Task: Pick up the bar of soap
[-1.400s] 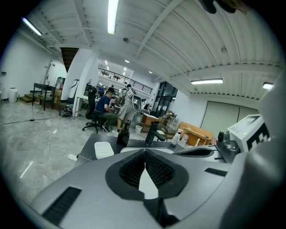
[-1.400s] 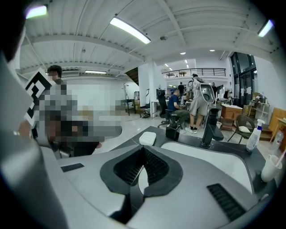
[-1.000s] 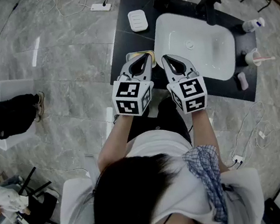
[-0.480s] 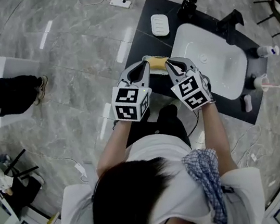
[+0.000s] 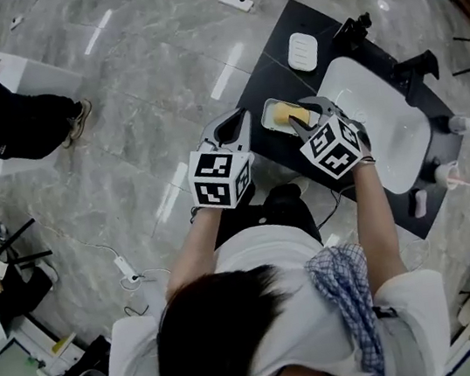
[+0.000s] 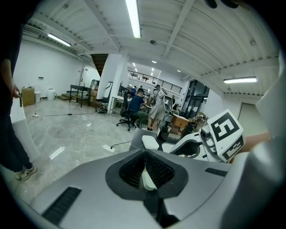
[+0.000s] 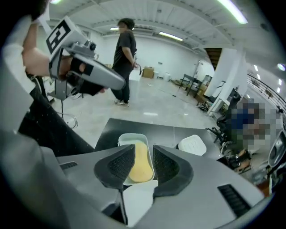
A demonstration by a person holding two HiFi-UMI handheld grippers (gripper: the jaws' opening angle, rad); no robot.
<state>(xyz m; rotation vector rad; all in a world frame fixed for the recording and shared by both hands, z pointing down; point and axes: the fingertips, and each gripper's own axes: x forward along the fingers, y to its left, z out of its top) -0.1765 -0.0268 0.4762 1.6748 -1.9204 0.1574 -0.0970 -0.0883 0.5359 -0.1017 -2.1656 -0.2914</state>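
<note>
Bar of soap (image 5: 287,116), head view: yellow, lying in white soap dish (image 5: 266,116) on black counter (image 5: 254,87), beside sink (image 5: 379,120). A second ago we saw both grippers short of dish; now right gripper (image 5: 302,121) tips down over soap, while left gripper (image 5: 238,124) sits just left of dish.

Left gripper view: tongs pressed together, empty.

Right gripper view: tongs have just been opening, now spread; soap framed between pads (image 7: 120,163), untouched. We judge lowering and pinch remain.

Right gripper (image 7: 143,151) has swung over the soap (image 7: 140,171), jaws opening.
</note>
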